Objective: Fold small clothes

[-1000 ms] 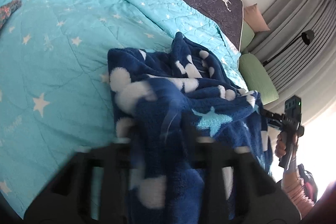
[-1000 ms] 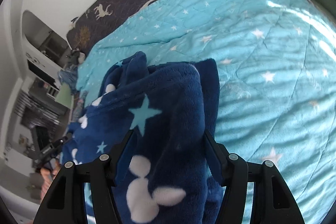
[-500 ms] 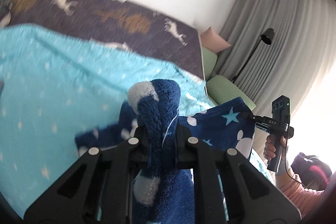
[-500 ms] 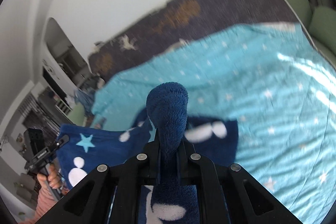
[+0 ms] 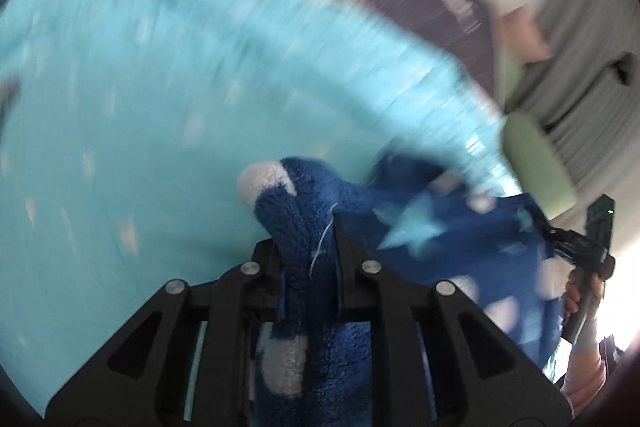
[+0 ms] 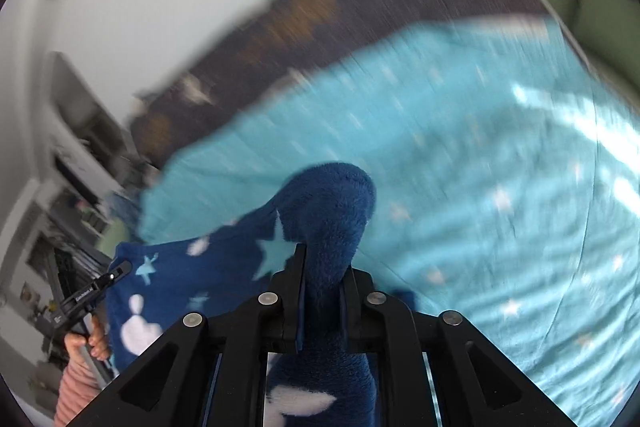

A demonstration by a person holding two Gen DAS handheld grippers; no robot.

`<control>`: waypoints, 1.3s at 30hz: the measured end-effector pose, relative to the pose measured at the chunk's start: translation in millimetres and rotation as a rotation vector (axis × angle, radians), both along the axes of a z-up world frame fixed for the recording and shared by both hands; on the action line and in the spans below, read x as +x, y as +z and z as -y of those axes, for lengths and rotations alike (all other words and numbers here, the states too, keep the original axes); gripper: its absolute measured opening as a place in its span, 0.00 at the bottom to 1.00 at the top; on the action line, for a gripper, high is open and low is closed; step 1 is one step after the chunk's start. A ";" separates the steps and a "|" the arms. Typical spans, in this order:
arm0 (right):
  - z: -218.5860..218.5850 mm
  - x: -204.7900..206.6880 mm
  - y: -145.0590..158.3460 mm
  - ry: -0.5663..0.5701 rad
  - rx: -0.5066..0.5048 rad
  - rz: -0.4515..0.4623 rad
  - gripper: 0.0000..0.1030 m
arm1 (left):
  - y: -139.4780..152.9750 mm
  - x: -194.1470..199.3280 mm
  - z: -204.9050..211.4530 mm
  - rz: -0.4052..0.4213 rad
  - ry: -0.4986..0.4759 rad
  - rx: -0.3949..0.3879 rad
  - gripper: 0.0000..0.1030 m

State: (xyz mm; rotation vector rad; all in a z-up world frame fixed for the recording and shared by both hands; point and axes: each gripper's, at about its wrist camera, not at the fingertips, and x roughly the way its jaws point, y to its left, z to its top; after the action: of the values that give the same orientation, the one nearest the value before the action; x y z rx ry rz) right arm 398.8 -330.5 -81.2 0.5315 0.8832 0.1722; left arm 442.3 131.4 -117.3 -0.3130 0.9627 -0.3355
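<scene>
A dark blue fleece garment (image 5: 440,239) with white blobs and light blue stars hangs stretched between my two grippers above the bed. My left gripper (image 5: 308,243) pinches one bunched corner; its jaws are opening slightly, with the fleece still pressed between them. My right gripper (image 6: 324,267) clamps the other corner (image 6: 332,199); its jaws are also easing open with cloth between them. Each view shows the other gripper at the garment's far edge: the right gripper (image 5: 560,243) and the left gripper (image 6: 120,269), each in a hand. Both views are blurred by motion.
A turquoise star quilt (image 5: 160,107) covers the bed below, over a dark bedspread (image 6: 300,11) by the white wall. Green cushions (image 5: 536,163), grey curtains (image 5: 580,27) and a lamp stand on one side. Shelves (image 6: 68,155) stand on the other.
The garment lay heaped on the quilt and now hangs lifted and spread between the grippers. The right gripper shut on its corner. Both views swung across the bed.
</scene>
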 end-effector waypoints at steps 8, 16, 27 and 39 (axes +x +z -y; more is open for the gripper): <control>18.0 -7.6 -29.6 -0.059 0.032 -0.056 0.31 | 12.2 -14.2 -18.1 0.042 0.048 -0.053 0.36; -5.7 -88.5 29.0 0.036 -0.098 0.011 0.32 | 43.0 -95.0 -11.2 0.094 -0.048 -0.056 0.48; -44.9 -202.9 -36.1 0.017 -0.018 -0.082 0.42 | -20.0 -198.0 -6.0 -0.014 -0.034 0.119 0.72; -33.2 -262.4 -30.0 -0.104 0.296 -0.108 0.61 | -2.3 -241.2 -12.7 -0.094 -0.031 -0.333 0.69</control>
State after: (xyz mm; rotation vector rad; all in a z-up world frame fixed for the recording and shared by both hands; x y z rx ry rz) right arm 136.3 -297.3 -111.2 0.8676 0.9383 0.1815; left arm 201.1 144.1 -119.6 -0.6228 1.0041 -0.5142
